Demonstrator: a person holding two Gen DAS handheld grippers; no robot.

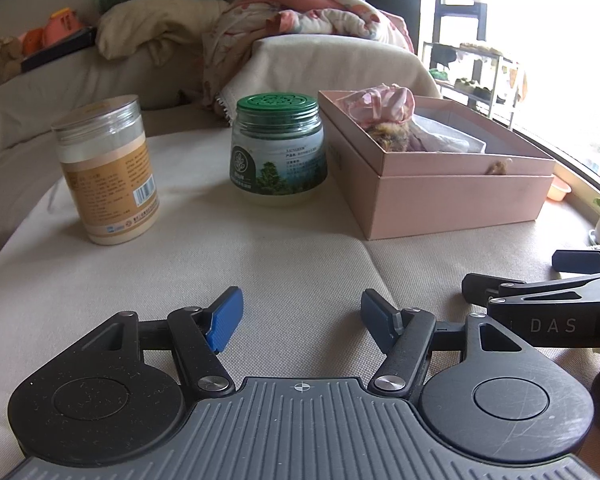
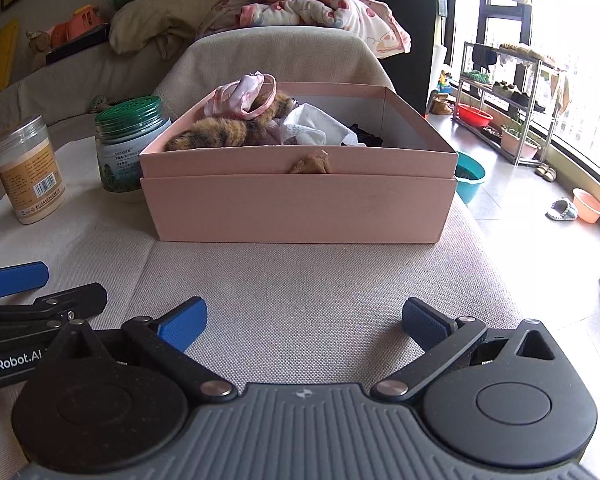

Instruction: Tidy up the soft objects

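Both grippers, left (image 1: 302,318) and right (image 2: 304,326), have jaws wide and empty; ahead stand two jars (image 1: 108,172) (image 1: 278,148) and one pink box (image 2: 300,196).

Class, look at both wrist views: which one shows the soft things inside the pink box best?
The right wrist view. It faces the pink box head-on, showing the furry striped piece, white cloth and pink fabric. The left wrist view sees the box obliquely, its wall hiding most of the contents.

Bare cushion cover (image 2: 300,280) lies open ahead of both grippers up to pink box (image 2: 300,208), top open but heaped with soft items; green-lidded jar (image 1: 278,152) and tan canister (image 1: 108,172) block left side.
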